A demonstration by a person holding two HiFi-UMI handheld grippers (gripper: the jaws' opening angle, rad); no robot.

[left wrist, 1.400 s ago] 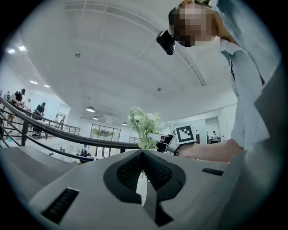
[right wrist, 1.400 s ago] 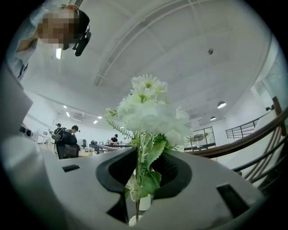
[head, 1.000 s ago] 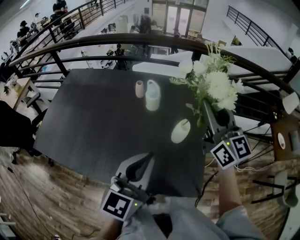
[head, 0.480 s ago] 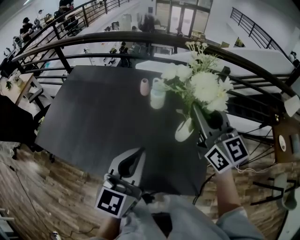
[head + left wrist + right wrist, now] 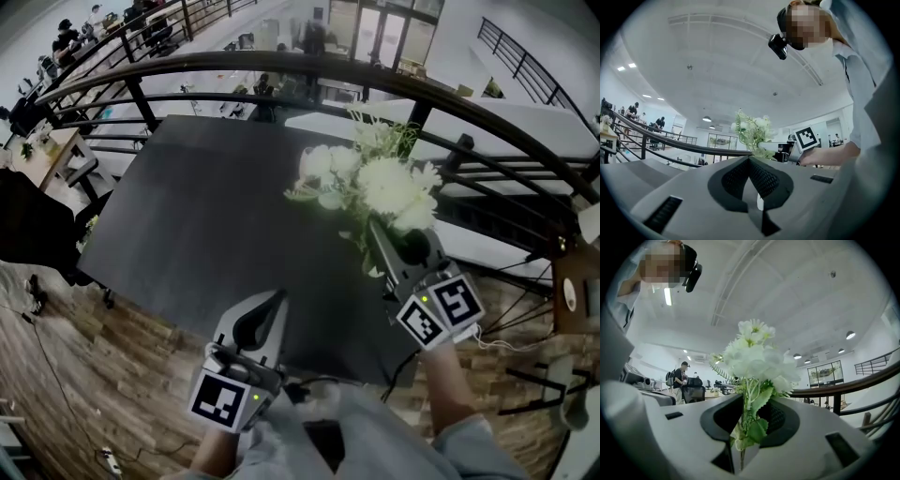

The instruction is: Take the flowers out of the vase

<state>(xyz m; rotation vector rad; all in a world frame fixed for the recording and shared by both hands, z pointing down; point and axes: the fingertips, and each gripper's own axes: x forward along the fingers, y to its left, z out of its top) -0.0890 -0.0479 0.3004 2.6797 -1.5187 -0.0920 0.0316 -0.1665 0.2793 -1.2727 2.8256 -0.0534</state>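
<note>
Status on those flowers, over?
Right gripper shut on flowers, held over table. Left gripper shut, empty. Nothing seen in the way.

flowers (image 5: 375, 183) in right tongs (image 5: 377, 232) over table (image 5: 187, 216) right side | left tongs (image 5: 277, 300) at near edge | railing (image 5: 234, 66) behind

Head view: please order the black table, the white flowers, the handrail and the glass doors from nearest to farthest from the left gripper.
1. Black table, beneath the left gripper.
2. White flowers, ahead right, in the right gripper.
3. Handrail, beyond the table.
4. Glass doors, far back.
</note>
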